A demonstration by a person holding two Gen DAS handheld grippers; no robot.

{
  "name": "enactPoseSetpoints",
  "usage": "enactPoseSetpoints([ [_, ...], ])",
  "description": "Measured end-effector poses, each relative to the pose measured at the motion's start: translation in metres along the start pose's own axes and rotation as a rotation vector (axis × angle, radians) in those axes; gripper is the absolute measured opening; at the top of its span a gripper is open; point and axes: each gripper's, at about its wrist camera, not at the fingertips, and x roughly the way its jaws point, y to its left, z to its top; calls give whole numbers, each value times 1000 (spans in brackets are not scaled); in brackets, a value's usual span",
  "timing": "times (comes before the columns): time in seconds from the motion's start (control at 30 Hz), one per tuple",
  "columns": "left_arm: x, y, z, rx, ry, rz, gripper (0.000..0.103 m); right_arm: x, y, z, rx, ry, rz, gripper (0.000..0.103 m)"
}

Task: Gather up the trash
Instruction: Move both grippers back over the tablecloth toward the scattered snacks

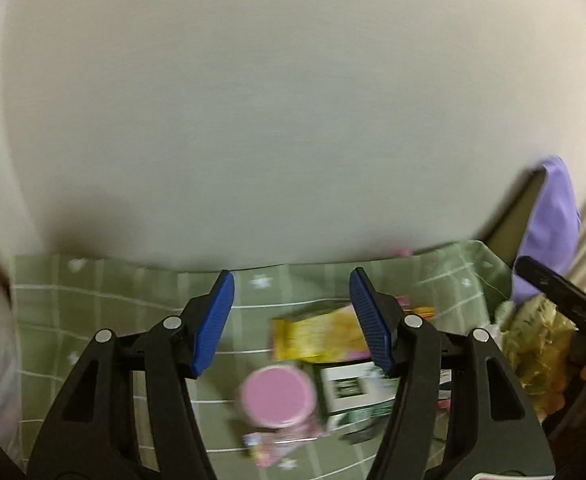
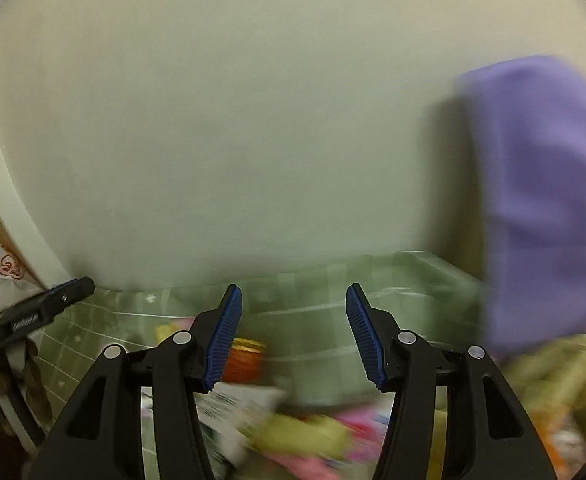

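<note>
Trash lies on a green checked tablecloth (image 1: 93,304). In the left wrist view I see a yellow carton (image 1: 317,334), a pink-lidded cup (image 1: 277,396) and a green-and-white box (image 1: 353,390). My left gripper (image 1: 293,322) hangs open above them, with nothing between its blue pads. In the blurred right wrist view my right gripper (image 2: 293,338) is open too, over an orange item (image 2: 245,360), white printed paper (image 2: 237,404) and yellow and pink wrappers (image 2: 313,436). The other gripper's black finger (image 2: 41,312) shows at the left edge.
A plain pale wall (image 1: 293,120) rises behind the table. A purple cloth (image 2: 545,200) hangs at the right over a dark frame (image 1: 517,216). A crumpled yellowish-green bag (image 1: 537,344) lies at the table's right end.
</note>
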Motion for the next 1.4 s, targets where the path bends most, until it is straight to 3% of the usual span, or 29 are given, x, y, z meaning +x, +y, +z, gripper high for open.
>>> enactPoseSetpoints([
  [0.13,2,20,-14,-33,25,17,57,62,34,11,-59,48,-10,38],
  [0.27,15,28,-26,-32,71,20,57,97,43,14,-31,88,-2,37],
  [0.33,20,31,-28,-46,82,11,57,109,46,12,-35,105,-42,37],
  [0.53,21,39,-27,-57,82,-14,57,115,54,7,-61,123,-120,35],
  [0.67,24,44,-27,-71,86,-29,57,121,66,12,-62,179,-126,35],
  [0.83,33,49,-26,-90,98,-44,57,124,69,4,-83,186,-132,35],
  [1.0,30,57,-23,-103,96,-41,57,144,64,-2,-73,266,-130,34],
  [1.27,35,72,-25,-152,109,-41,57,132,60,3,-32,203,-58,32],
  [1.4,40,72,-27,-152,118,-37,57,126,55,1,-57,208,-83,32],
])
